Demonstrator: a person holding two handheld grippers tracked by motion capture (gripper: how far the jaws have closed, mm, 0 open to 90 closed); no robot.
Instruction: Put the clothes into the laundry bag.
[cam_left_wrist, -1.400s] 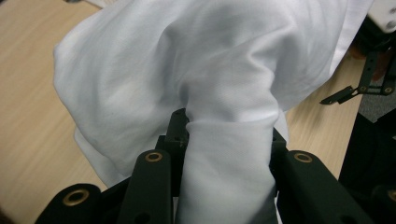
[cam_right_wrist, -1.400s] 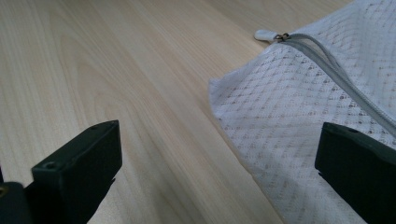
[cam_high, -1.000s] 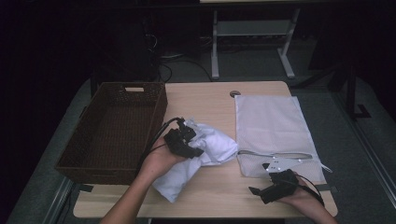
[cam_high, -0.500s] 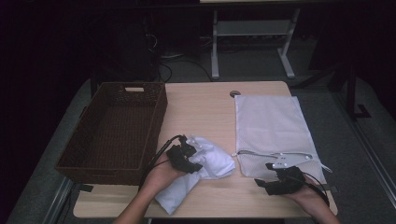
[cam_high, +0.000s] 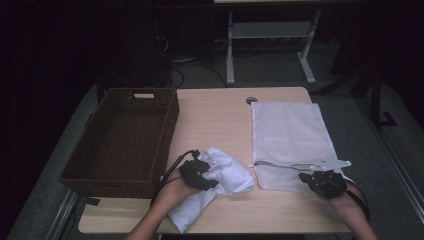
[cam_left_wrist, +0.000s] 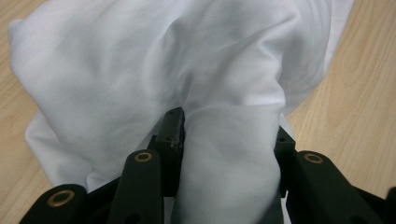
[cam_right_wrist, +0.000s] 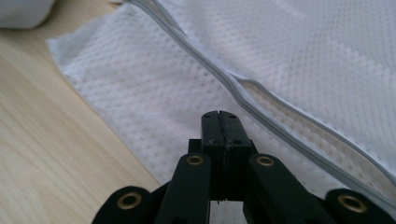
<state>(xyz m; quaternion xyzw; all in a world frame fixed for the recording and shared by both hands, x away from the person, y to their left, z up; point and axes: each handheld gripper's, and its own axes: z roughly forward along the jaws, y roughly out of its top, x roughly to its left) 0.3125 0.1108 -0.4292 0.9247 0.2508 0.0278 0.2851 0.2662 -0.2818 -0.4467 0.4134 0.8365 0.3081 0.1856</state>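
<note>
On the desk, beside the basket, the left tongs clamp a fold of white cloth; the right tongs, clenched shut, rest on the mesh bag.

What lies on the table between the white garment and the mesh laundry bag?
Nothing: in the high view a narrow strip of bare table separates the white garment from the mesh laundry bag.

A light wooden counter with a round cable hole near its far edge stands on a grey floor. Beyond it the room lies in deep shadow, where a white metal frame and some dark cables show dimly.
</note>
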